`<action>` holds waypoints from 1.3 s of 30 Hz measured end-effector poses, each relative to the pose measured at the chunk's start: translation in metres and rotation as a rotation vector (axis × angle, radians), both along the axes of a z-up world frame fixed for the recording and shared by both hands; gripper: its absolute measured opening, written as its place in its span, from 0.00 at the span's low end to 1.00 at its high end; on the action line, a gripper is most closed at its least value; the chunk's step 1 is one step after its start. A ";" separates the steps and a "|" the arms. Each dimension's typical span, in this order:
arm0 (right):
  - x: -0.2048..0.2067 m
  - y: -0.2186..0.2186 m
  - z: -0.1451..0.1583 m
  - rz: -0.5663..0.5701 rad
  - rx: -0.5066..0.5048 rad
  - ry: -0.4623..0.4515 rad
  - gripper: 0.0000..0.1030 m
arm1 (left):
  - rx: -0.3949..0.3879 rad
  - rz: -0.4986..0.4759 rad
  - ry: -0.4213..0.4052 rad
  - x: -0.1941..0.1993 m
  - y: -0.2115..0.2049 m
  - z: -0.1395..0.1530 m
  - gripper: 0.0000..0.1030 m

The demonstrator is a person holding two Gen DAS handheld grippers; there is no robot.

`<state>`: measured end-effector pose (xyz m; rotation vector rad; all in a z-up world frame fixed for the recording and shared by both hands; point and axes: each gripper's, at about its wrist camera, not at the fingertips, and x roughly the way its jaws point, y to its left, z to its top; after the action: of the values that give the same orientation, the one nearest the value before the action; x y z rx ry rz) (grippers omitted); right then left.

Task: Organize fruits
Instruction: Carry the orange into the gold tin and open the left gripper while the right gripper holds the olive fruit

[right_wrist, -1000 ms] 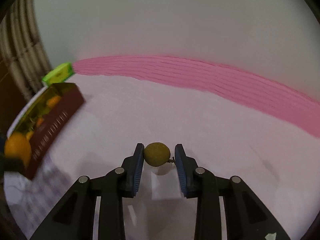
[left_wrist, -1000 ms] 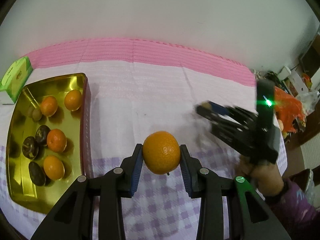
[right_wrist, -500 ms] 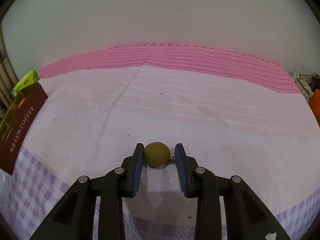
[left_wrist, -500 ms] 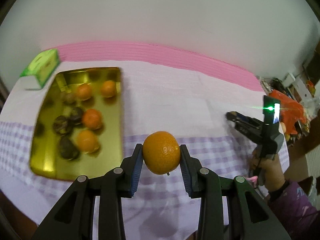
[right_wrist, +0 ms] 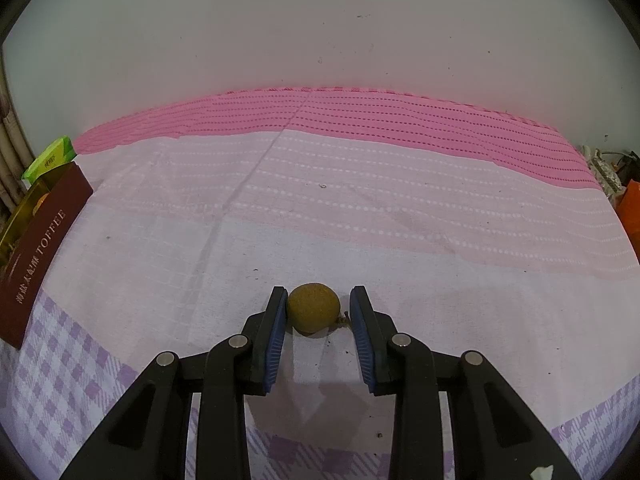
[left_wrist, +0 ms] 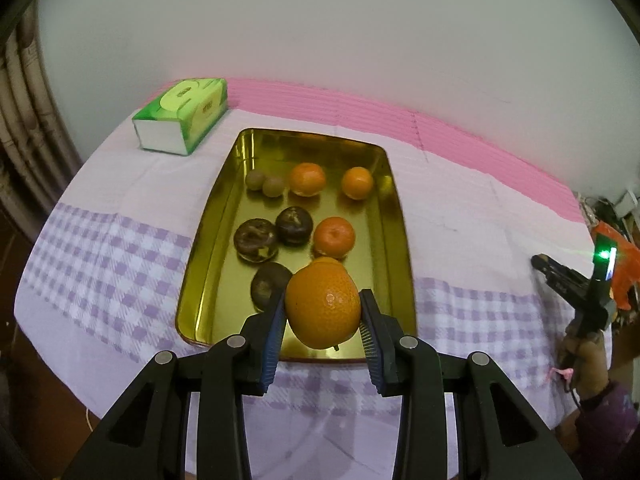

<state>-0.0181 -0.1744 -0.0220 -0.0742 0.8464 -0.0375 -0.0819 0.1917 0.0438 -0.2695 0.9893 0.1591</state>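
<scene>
Left wrist view: left claw [left_wrist: 323, 322] clamped on a dimpled, round mandarin [left_wrist: 322, 304], held over the near end of a shiny gold rectangular tin tray [left_wrist: 394, 216]. Tray holds smooth mandarins, dark wrinkled fruits and small tan ones. Green tissue pack [left_wrist: 182, 114] far left on a woven pink-and-lilac-check tablecloth [left_wrist: 100, 216].

Right wrist view: right claw [right_wrist: 319, 316] nearly closed around a small rough brownish-green round fruit [right_wrist: 314, 309]; left pad touches, right-side contact unclear. Fruit seems to rest on the cloth.
</scene>
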 end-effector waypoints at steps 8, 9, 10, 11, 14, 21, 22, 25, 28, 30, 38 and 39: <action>0.000 0.000 0.000 -0.001 -0.003 0.001 0.29 | 0.015 -0.002 0.035 0.013 0.004 -0.019 0.36; 0.000 0.000 0.000 -0.001 -0.004 0.001 0.29 | 0.019 -0.001 0.039 0.014 0.004 -0.021 0.36; 0.000 0.001 0.000 -0.001 -0.004 0.001 0.29 | 0.019 0.000 0.041 0.016 0.006 -0.023 0.36; 0.000 0.001 0.000 -0.001 -0.004 0.001 0.29 | 0.018 0.001 0.042 0.018 0.006 -0.024 0.36; 0.000 0.001 0.000 -0.001 -0.003 0.001 0.29 | 0.020 0.007 0.048 0.023 0.010 -0.028 0.36; 0.000 0.001 0.000 -0.001 -0.004 0.002 0.29 | 0.032 0.022 0.064 0.032 0.016 -0.039 0.36; 0.000 0.001 0.000 -0.001 -0.004 0.002 0.29 | 0.034 0.022 0.067 0.033 0.017 -0.040 0.36; 0.000 0.001 0.000 -0.001 -0.004 0.002 0.29 | 0.046 0.013 0.065 0.036 0.014 -0.042 0.36; 0.000 0.001 0.000 -0.002 -0.004 0.002 0.29 | 0.063 0.000 0.059 0.040 0.012 -0.044 0.36; 0.000 0.001 0.000 -0.002 -0.005 0.002 0.29 | 0.068 -0.001 0.060 0.042 0.012 -0.045 0.36; 0.001 0.001 0.000 -0.002 -0.006 0.003 0.29 | 0.077 -0.002 0.068 0.048 0.012 -0.050 0.36; 0.001 0.001 -0.001 -0.002 -0.006 0.003 0.29 | 0.079 -0.005 0.070 0.049 0.012 -0.051 0.36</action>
<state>-0.0175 -0.1734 -0.0225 -0.0794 0.8493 -0.0418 -0.0329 0.2035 -0.0073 -0.1899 1.0503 0.2040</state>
